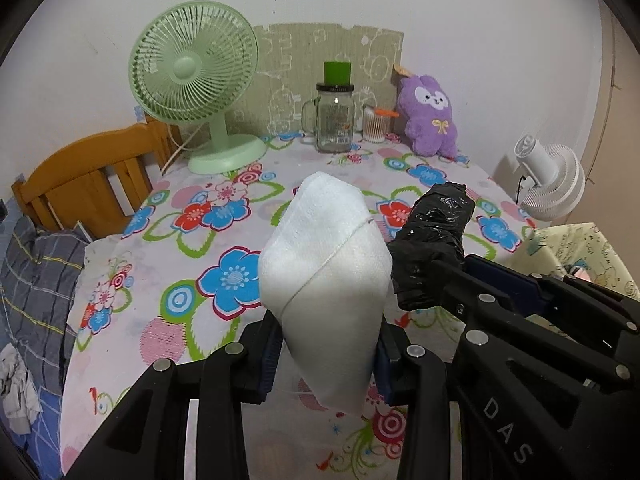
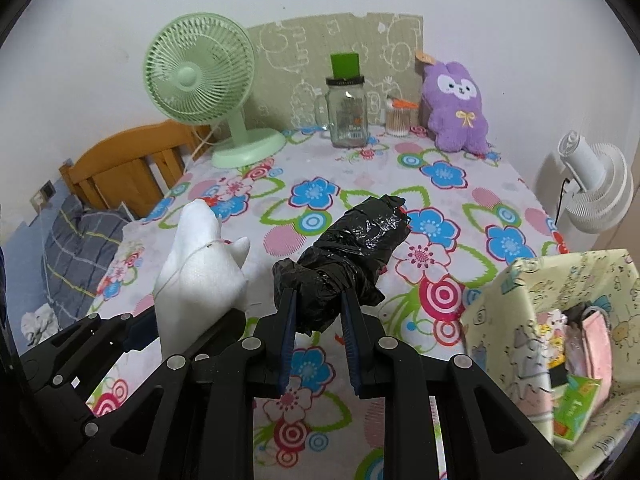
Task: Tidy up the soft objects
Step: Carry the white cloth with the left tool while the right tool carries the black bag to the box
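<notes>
Table point(image 1: 132, 300) under a white tablecloth printed with blue, red and pink flowers fills both my views. Open paper-covered box with pale yellow cartoon print point(image 2: 516, 280) sits at the table's right edge, small packets inside.

Back row along the wall: mint green desk fan point(image 1: 194, 68), purple plush rabbit with a white face and yellow bow point(image 1: 430, 114), clear glass handled jar with a black lid and green cap point(image 1: 334, 116), small clear tub of cotton swabs point(image 1: 376, 123). White round fan point(image 2: 596, 188) stands off the table to the right. Orange wooden headboard point(image 1: 88, 172) to the left.

My left gripper point(image 1: 324, 356) is clamped on a white woven fabric pouch point(image 1: 326, 264): plump, stuffed, tapered at both ends, a loose thread running across it. Blue pads press its lower part on both sides, and it's off the cloth, tilted up and away.

My right gripper point(image 2: 318, 336) is clamped on a black crinkled plastic-wrapped bundle point(image 2: 352, 248): glossy, roughly cylindrical, loose film bunched at the near end. Fingers pinch that bunched end; the far end points toward the back row, above the tablecloth.

The two grippers are side by side, the pouch just beside the bundle.
</notes>
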Motion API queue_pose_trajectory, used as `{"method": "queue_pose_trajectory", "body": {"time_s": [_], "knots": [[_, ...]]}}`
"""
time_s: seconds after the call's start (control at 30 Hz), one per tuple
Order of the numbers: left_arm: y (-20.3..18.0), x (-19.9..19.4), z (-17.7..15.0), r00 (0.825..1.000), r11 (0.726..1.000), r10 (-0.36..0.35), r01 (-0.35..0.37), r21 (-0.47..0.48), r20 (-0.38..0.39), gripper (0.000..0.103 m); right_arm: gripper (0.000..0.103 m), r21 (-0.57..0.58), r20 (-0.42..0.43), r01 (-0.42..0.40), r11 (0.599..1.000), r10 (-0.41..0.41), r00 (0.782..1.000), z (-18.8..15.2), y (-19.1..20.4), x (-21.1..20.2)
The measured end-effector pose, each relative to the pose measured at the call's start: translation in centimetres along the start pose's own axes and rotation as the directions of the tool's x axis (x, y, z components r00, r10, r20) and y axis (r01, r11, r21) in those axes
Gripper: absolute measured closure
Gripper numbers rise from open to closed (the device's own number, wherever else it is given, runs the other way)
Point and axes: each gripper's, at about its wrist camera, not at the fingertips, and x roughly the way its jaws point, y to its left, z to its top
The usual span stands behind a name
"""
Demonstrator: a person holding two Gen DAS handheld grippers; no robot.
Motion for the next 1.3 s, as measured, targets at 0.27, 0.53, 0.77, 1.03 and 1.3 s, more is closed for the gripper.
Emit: {"method": "queue_pose_trajectory", "body": {"time_s": [0.27, 0.53, 0.77, 1.03, 1.3], "knots": [[-1.1, -3.5, 0.0, 0.999, 1.0, 0.002, -0.001, -0.008, 0.048, 0.064, 0.078, -0.024, 0.042, -0.014, 1.0, 0.015, 0.999, 0.0, -0.1, -3.8], [-2.6, -6.8, 0.3, 0.995, 1.0, -0.021, 0.021, 0.005, 0.101, 0.064, 0.078, -0.048, 0.094, -0.028, 0.998, 0.033, 0.995, 0.2, -0.4, -7.8], [-4.1, -8.7, 0.5, 0.99, 0.999, -0.029, 0.026, 0.022, 0.135, 0.064, 0.078, -0.05, 0.134, -0.024, 0.998, 0.03, 0.99, 0.1, -1.6, -10.4], [-6.6, -9.2, 0.5, 0.987, 0.998, -0.048, 0.043, 0.041, 0.152, 0.064, 0.078, -0.037, 0.154, -0.007, 0.999, 0.013, 0.988, -0.3, -3.9, -11.9], [-9.5, -9.0, 0.7, 0.984, 0.995, -0.087, 0.076, 0.07, 0.157, 0.063, 0.078, -0.01, 0.169, 0.02, 1.0, -0.018, 0.986, -0.6, -6.7, -12.9]]}}
